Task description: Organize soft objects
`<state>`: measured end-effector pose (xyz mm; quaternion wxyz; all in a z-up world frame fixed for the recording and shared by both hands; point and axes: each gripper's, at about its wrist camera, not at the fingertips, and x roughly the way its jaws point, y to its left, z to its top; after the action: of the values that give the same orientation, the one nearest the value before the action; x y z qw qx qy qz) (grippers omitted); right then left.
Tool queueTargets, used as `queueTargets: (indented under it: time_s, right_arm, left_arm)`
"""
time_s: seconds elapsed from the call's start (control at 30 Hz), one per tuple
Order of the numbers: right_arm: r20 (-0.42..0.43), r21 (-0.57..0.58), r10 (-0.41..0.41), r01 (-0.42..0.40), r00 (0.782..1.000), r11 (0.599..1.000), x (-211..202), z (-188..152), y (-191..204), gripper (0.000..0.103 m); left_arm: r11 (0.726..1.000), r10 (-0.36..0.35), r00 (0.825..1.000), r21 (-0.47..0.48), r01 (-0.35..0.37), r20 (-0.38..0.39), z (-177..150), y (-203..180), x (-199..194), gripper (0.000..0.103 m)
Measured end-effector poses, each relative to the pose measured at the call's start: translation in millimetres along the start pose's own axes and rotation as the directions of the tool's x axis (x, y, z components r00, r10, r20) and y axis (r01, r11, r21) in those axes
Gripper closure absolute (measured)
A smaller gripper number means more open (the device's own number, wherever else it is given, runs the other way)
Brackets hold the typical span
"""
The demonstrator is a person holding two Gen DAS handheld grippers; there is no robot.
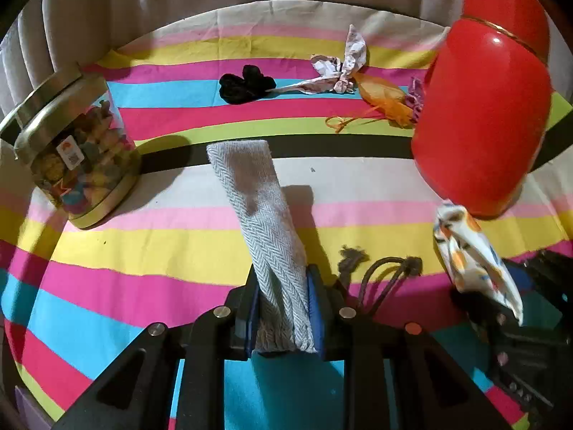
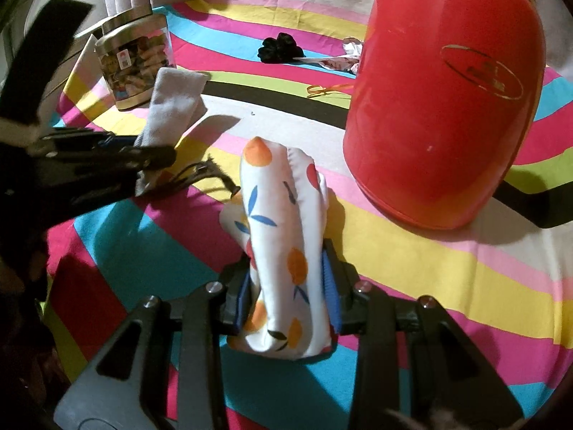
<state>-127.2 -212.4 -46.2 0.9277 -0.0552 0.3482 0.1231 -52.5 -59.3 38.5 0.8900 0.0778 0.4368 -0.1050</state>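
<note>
Blue pads on the left gripper [image 1: 283,308] are squeezed tight on a long grey woven cloth pouch [image 1: 263,222]. The pouch sticks out toward 12 o'clock, over the striped tablecloth [image 1: 143,258]. Its dark drawstring cord [image 1: 386,272] hangs toward 3 o'clock from the claw.

The right gripper [image 2: 286,297] is clamped on a white cloth pouch with orange and red fruit prints [image 2: 283,236]. That pouch also points toward 12 o'clock, just above the tablecloth.

From the right claw, a big shiny red tin with a gold band [image 2: 444,96] stands at about 1 o'clock, near the fruit pouch. At 10 o'clock is a clear jar with a gold lid [image 2: 138,61], full of colourful bits.

Far back on the cloth, a black fluffy scrunchie [image 1: 245,84] lies at 12 o'clock from the left claw. Beside it, toward 1 o'clock, lie a pale flowery rag [image 1: 340,68] and an orange see-through bag with ribbon [image 1: 379,100], just beside the red tin.
</note>
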Motion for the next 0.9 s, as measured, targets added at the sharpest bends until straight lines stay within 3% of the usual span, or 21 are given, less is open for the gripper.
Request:
queueTargets:
  time_s: [0.5,0.67,0.77,0.9]
  right_arm:
    - [0.0,0.004,-0.031,0.031,1.0,1.0,-2.9,-1.4,5.3,0.065]
    - [-0.001,0.056,-0.003,0.003,1.0,0.998,-5.2,-2.6,-4.0,0.066]
    - [0.0,0.132,0.063,-0.063,0.998,0.989,-10.2,-4.2,-6.1,0.066]
    - [0.017,0.084,0.116,-0.117,0.993,0.99,-23.5,-1.7,21.1,0.066]
  left_arm:
    - [1.0,0.012,1.0,0.005,-0.012,-0.004,-40.9,20.8,-38.7,0.078]
    - [1.0,0.017,1.0,-0.004,-0.017,-0.009,-54.0,27.3,-48.8,0.078]
    - [1.0,0.022,1.0,-0.014,-0.022,-0.006,-60.6,32.0,-56.9,0.078]
    - [0.999,0.029,1.0,-0.033,-0.029,0.001,-70.2,39.3,-70.0,0.078]
